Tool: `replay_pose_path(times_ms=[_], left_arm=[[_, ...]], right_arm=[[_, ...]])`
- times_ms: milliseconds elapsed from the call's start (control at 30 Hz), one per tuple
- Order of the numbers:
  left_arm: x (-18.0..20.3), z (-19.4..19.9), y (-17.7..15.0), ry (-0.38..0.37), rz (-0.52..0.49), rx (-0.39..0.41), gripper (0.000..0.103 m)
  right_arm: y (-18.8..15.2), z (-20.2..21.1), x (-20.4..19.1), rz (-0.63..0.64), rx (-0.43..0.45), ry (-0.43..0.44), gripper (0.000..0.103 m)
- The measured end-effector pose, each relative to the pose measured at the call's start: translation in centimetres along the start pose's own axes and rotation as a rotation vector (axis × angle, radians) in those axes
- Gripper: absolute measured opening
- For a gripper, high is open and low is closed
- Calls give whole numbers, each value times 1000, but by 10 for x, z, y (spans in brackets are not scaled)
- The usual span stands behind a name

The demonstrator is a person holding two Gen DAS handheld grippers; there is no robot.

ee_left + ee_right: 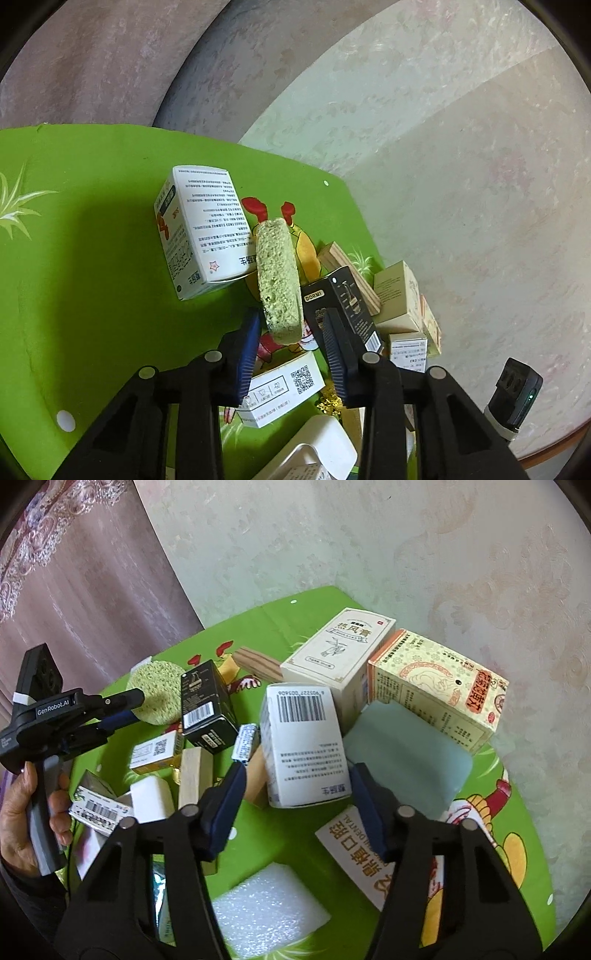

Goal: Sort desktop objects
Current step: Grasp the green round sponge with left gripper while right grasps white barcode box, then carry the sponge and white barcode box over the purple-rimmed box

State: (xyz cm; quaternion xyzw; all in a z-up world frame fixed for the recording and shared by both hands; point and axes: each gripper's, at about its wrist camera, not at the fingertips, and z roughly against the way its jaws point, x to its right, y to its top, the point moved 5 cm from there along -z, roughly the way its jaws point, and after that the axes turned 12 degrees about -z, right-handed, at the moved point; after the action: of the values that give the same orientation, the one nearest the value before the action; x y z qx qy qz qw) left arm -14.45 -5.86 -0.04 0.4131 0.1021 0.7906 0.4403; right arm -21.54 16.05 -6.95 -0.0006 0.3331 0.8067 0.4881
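L gripper: jaws narrow, green sponge between pads, contact unclear. R gripper: jaws half-wide, astride white barcode box, not pressing. Both items on green table amid box clutter.

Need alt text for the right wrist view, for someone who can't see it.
The right claw straddles a white barcoded box on a cluttered green table, its fingers not visibly pressing it. At left, a hand holds the left claw at a green sponge.
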Motion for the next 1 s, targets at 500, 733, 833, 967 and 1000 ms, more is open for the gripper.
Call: replay_pose_path(times_ms=[500,733,833,967,1000], left_arm=[[21,12,12,4,-105,25,17],[31,24,12,-10,-146,40,17],[33,24,14,-12,-149,45,17],[33,28,14,-18,-153,54,17],[34,30,14,-18,-156,57,17]], right_arm=[[1,3,8,-42,-1,21,46],[4,7,13,-102,-11,69,46],[6,8,14,-119,-16,84,45],[8,12,18,-147,-18,106,45],[8,14,18,-152,-17,110,45]])
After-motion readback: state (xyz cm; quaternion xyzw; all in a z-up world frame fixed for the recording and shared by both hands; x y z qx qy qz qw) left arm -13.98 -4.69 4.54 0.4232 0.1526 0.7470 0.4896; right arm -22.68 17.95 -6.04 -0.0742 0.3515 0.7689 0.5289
